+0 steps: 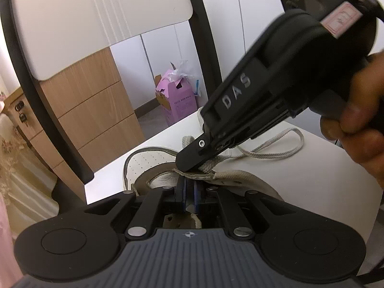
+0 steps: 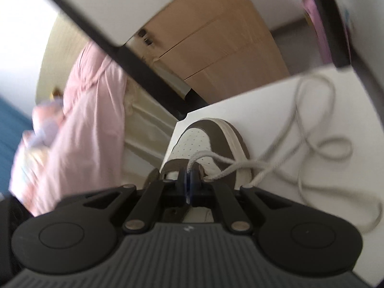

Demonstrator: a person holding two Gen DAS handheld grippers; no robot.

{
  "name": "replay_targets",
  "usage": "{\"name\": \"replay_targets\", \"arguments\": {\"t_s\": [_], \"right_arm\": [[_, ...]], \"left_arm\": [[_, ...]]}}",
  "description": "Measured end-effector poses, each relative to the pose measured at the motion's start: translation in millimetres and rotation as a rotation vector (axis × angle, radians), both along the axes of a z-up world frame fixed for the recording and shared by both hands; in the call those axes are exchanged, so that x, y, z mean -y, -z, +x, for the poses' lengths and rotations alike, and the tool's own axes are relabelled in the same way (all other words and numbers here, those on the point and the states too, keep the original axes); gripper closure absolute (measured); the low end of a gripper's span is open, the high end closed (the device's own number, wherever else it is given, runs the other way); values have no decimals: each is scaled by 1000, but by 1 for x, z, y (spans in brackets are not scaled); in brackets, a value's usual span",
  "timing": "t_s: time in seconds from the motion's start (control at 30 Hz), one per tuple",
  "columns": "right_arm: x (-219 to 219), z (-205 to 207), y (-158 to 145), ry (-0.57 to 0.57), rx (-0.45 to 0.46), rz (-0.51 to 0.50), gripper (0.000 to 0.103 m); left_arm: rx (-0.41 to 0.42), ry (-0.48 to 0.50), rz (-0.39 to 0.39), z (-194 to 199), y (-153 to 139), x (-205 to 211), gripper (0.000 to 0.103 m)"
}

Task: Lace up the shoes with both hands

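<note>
Both of your grippers are clamped shut at the shoe's eyelet row.

Your left gripper (image 1: pixel 189 187) is pinched on the shoe's (image 1: pixel 153 163) eyelet flap (image 1: pixel 192 174), its blue-edged pads almost touching; your right gripper (image 2: pixel 190 182) is closed on the shoelace (image 2: pixel 300 124), which emerges from between its tips. Your right hand (image 1: pixel 355 129) wraps the black handle and angles that tool steeply down from the upper right, so its tips meet the flap just above your left fingers. The lace is a flat woven grey-white cord, trailing in loose loops across the smooth white table (image 2: pixel 276 110). The shoe lies near the table's edge: white perforated leather toe, brown overlay, thick pale sole.
</note>
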State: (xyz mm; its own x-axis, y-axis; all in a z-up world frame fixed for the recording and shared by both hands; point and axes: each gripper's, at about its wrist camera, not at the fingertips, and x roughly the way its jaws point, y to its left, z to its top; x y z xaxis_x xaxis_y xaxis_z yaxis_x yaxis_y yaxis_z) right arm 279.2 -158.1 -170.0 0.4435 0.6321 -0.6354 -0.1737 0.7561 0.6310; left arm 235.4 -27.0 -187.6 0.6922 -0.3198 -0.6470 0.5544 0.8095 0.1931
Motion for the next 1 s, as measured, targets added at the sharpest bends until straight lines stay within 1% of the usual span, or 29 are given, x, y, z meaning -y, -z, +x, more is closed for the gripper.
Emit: {"name": "replay_targets", "arguments": {"t_s": [0.13,0.2,0.23,0.27,0.3,0.37,0.4,0.43,0.5,0.53,0.67,0.77,0.8,0.87,0.9,0.93,1.0], "right_arm": [[-8,-2,0,-31,26,-47,100],[-3,0,2,-10,6,-15,100],[-1,1,4,1,-4,1,100],[2,2,4,8,-16,18,99],[4,2,4,14,-27,36,94],[7,2,4,17,-37,65,89],[9,2,4,18,-42,82,81],[12,1,3,21,-50,111,69],[16,0,2,36,-64,170,57],[19,-1,1,49,-67,183,57],[27,-1,-2,89,-76,203,57],[31,-2,-1,113,-87,213,60],[31,-2,-1,119,-87,207,64],[31,-1,0,127,-92,196,76],[31,-1,2,131,-95,193,88],[31,-1,4,133,-100,194,95],[31,1,7,149,-106,201,97]], "left_arm": [[-20,-25,-26,5,3,-2,96],[-28,-32,-63,6,3,-6,97],[-32,-35,-81,7,3,-7,101],[-37,-39,-100,8,3,-9,101],[-40,-41,-115,9,3,-11,102],[-41,-37,-113,9,2,-10,102],[-42,-35,-112,9,2,-10,102],[-41,-32,-112,8,2,-9,102],[-39,-27,-113,8,1,-9,103],[-40,-27,-114,8,1,-9,103],[-45,-26,-118,9,1,-9,103],[-44,-25,-115,9,1,-8,103],[-44,-26,-115,9,2,-8,103],[-44,-25,-114,9,2,-8,103],[-45,-25,-114,9,2,-8,103],[-46,-25,-114,9,2,-7,103],[-44,-25,-111,9,2,-7,103]]}}
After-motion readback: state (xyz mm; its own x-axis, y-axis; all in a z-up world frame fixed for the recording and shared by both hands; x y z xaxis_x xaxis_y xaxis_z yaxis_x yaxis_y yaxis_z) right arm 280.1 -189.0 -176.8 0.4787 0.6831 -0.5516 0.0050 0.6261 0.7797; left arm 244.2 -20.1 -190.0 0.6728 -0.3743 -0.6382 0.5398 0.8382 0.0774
